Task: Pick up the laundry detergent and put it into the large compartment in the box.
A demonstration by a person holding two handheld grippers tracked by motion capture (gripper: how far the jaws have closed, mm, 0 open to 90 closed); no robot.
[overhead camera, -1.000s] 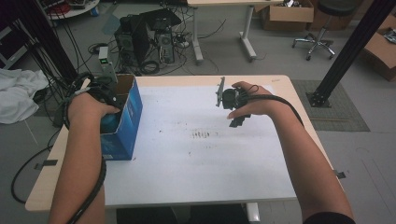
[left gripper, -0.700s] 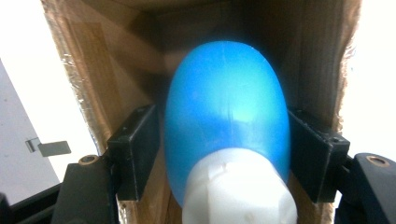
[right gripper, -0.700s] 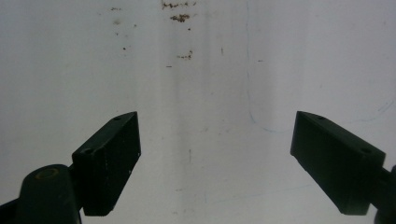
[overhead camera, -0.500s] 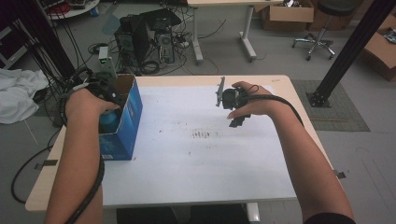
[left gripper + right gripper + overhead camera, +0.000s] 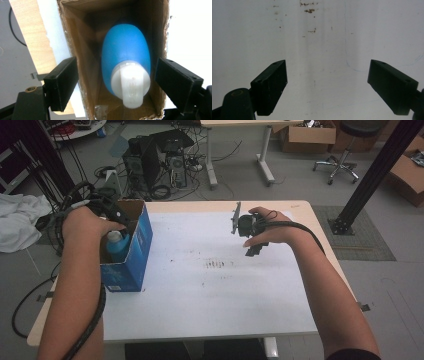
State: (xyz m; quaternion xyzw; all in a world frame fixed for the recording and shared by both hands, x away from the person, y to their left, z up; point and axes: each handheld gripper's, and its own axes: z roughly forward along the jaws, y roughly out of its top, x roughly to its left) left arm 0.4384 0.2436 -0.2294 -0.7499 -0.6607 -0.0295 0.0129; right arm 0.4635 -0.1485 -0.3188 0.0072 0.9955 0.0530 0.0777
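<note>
A blue bottle (image 5: 125,52) with a white cap (image 5: 130,85) stands inside an open blue cardboard box (image 5: 137,247) at the table's left edge. In the high view the bottle (image 5: 117,245) shows just below my left hand. My left gripper (image 5: 116,72) hangs above the box, pointing down. Its jaws have just been opening and now stand wide on either side of the cap, not touching it. My right gripper (image 5: 254,249) is held over the white table top (image 5: 210,295) at the back right. In its own view the right gripper (image 5: 328,80) is open with nothing between its jaws.
Small dark stains (image 5: 215,265) mark the table's middle. On the floor behind the table stand a computer tower (image 5: 150,155) and tangled cables (image 5: 185,165). A white cloth (image 5: 20,222) lies at the left and a black post (image 5: 372,175) stands at the right.
My left hand has lifted up from the box and its jaws have spread apart. The bottle, earlier covered by the hand, now shows in the box. The right hand has kept still.
</note>
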